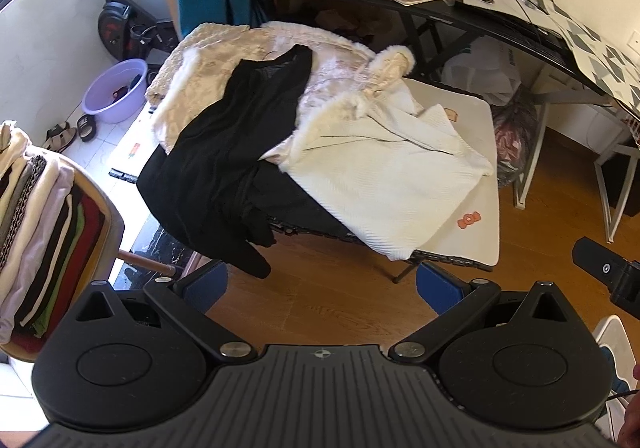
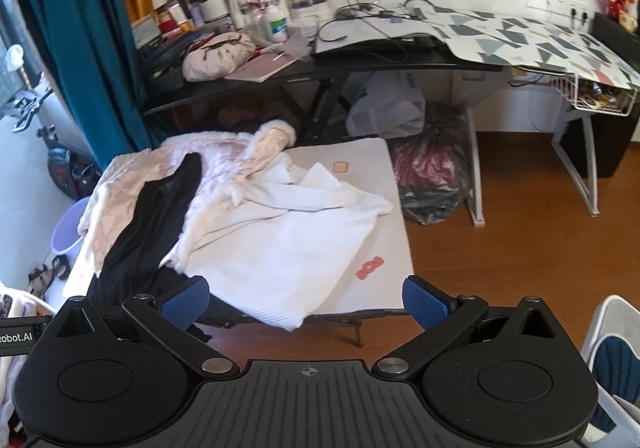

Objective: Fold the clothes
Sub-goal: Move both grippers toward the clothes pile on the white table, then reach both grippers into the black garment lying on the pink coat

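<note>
Bare wood floor (image 1: 320, 300) between both grippers and low white table (image 2: 384, 288): open approach from front. Table's right strip bare; rest heaped with white sweater (image 2: 288, 248), black garment (image 1: 224, 152), furry cream coat (image 1: 192, 88). Chair with folded stack (image 1: 44, 232) crowds left. Black desk (image 2: 360, 68) and bagged bundles (image 2: 432, 184) block far side. Floor right of table open.
</note>
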Tool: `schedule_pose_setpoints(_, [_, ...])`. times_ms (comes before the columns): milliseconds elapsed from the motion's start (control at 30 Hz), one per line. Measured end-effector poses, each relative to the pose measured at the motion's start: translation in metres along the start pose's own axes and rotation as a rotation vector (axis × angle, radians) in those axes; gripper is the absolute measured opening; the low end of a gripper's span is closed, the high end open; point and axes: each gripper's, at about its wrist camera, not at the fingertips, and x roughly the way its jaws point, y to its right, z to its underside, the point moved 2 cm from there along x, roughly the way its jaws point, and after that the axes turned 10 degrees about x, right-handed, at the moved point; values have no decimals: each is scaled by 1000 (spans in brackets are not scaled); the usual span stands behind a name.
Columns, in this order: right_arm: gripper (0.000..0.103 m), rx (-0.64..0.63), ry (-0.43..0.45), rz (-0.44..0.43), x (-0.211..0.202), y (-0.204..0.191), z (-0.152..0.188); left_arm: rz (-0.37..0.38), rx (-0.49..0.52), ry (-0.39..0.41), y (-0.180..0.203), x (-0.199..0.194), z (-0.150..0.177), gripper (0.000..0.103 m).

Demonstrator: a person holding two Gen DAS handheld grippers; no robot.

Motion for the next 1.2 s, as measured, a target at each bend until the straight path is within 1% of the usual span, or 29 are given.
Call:
schedule_pose_setpoints(267, [102, -57, -2, -33, 2, -23, 2, -14, -28, -6, -15, 1, 1, 102])
schedule_pose_setpoints(400, [102, -60, -9, -43, 5, -30, 2, -20, -42, -6, -25, 1, 5, 102])
schedule_pose_setpoints(767, [102, -82, -33, -33, 15, -61, 11, -20, -62, -10, -57, 5, 8, 102])
schedule_pose_setpoints(900, [102, -86, -38, -23, 19, -77, 18, -17, -73, -22, -75, 10, 11, 102])
schedule_pose_setpoints(1033, [102, -79, -37, -19, 25, -94, 25, -55, -102, 6, -103, 8, 13, 102])
schedule_pose_setpoints(1133, [102, -56, -10, -19, 29, -108, 25, -74, -115, 29, -123, 7, 16, 102])
schedule_pose_setpoints(1200, [102, -24, 26, -27, 29, -114, 23, -86, -122, 43, -137, 7, 19, 102])
